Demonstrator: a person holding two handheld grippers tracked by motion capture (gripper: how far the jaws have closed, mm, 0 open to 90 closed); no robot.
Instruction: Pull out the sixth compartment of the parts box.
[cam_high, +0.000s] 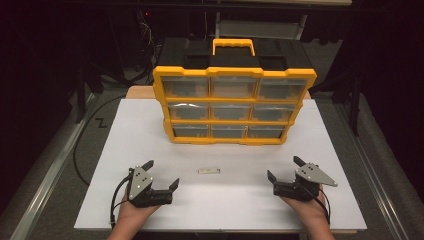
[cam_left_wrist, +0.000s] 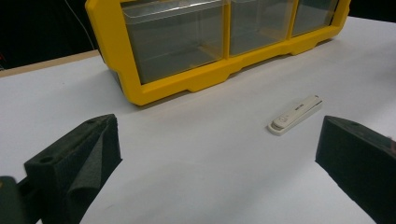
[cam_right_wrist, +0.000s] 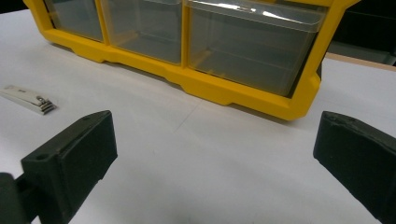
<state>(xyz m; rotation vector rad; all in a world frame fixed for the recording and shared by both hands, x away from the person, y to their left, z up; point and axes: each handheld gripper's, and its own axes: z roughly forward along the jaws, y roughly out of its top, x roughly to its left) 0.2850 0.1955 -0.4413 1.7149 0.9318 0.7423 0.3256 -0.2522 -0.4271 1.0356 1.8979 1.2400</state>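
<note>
A yellow organizer box (cam_high: 234, 105) with clear drawers and a yellow handle stands upright at the back middle of the white table (cam_high: 150, 210). A small white nail clipper (cam_high: 208, 171) lies flat on the table in front of it, between my two grippers. My left gripper (cam_high: 160, 173) rests at the front left, open and empty. My right gripper (cam_high: 284, 168) rests at the front right, also open and empty. In the left gripper view the clipper (cam_left_wrist: 296, 114) lies ahead to the right, below the box (cam_left_wrist: 154, 88). In the right gripper view the clipper (cam_right_wrist: 29, 99) lies far left.
The box's drawers (cam_right_wrist: 252, 46) look empty. Dark floor, cables (cam_high: 82, 145) and a metal rail surround the table. The table's front edge runs just below both hands.
</note>
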